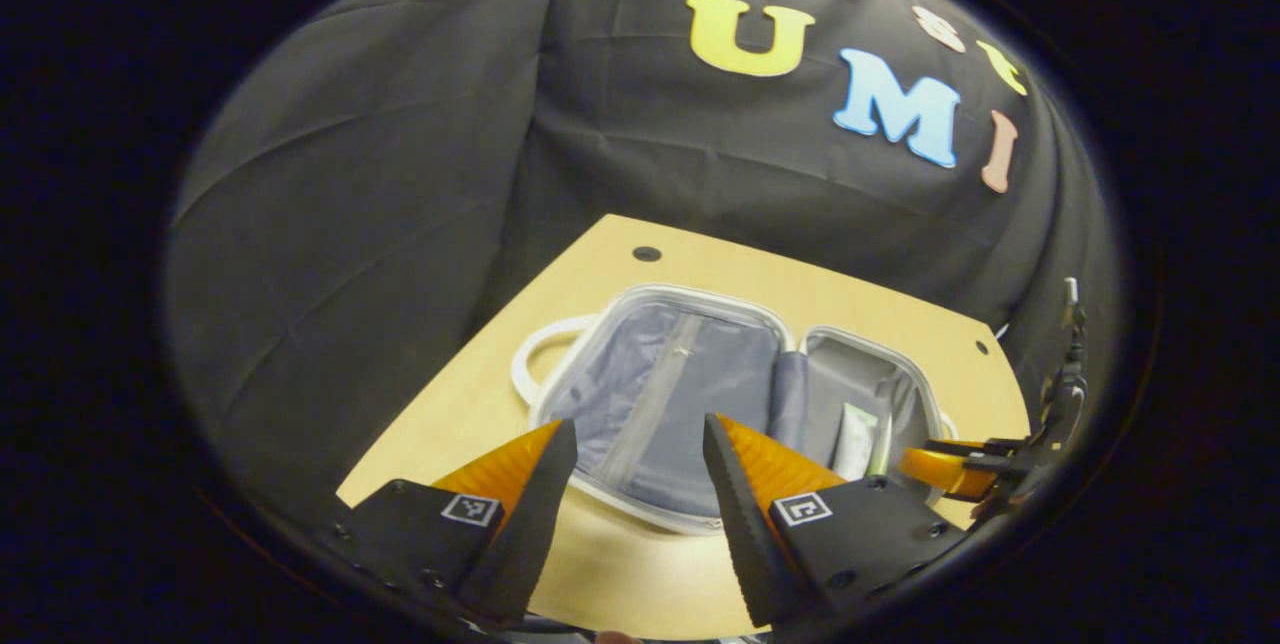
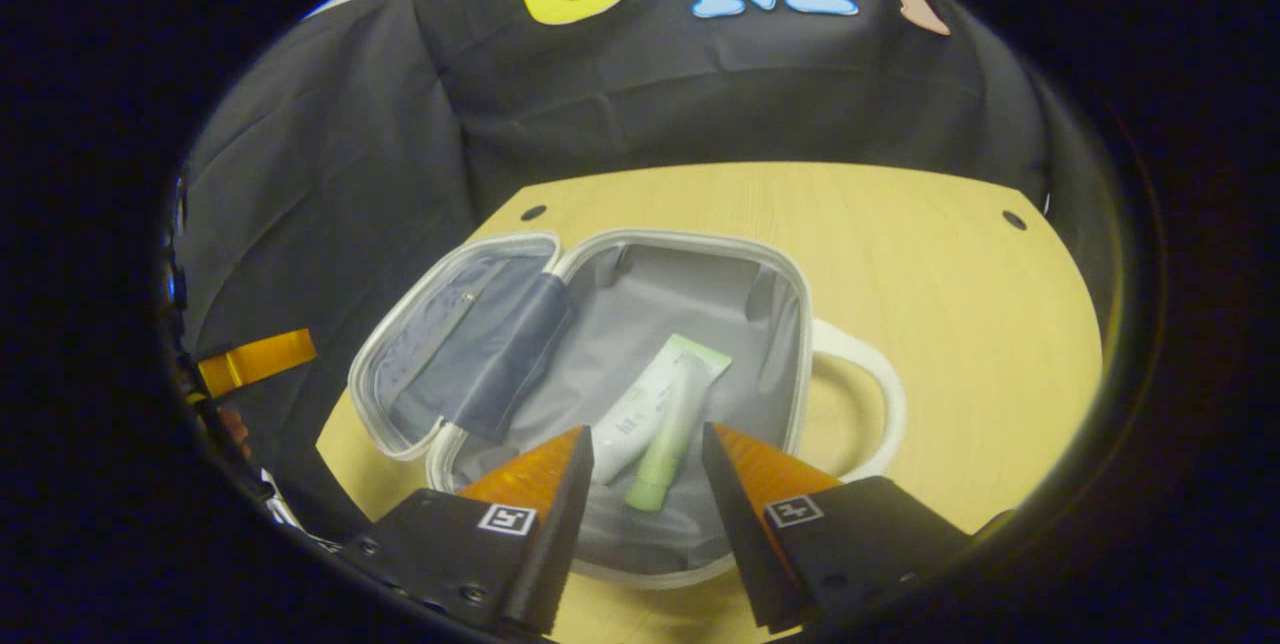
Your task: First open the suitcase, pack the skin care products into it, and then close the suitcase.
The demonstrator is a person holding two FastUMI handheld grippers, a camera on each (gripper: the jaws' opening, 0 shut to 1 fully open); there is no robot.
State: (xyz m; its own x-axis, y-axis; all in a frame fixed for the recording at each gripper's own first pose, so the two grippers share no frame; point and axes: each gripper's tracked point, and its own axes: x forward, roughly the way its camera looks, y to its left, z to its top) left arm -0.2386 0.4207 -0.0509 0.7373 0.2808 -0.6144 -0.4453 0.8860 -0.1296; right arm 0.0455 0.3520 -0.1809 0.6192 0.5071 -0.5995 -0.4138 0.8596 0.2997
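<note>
Grey-lined suitcase lies open on the wooden table, two tubes already in its deep half. Left gripper and right gripper hover above, jaws wide apart, holding nothing. To close: likely swing the lid over evenly, seating rim on rim.

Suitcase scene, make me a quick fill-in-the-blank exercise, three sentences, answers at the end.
1. The suitcase lies ____ on the wooden table.
2. Two skin care tubes lie ____ the suitcase.
3. The right gripper hovers with its jaws ____, holding nothing.

Answers: open; inside; open
</note>
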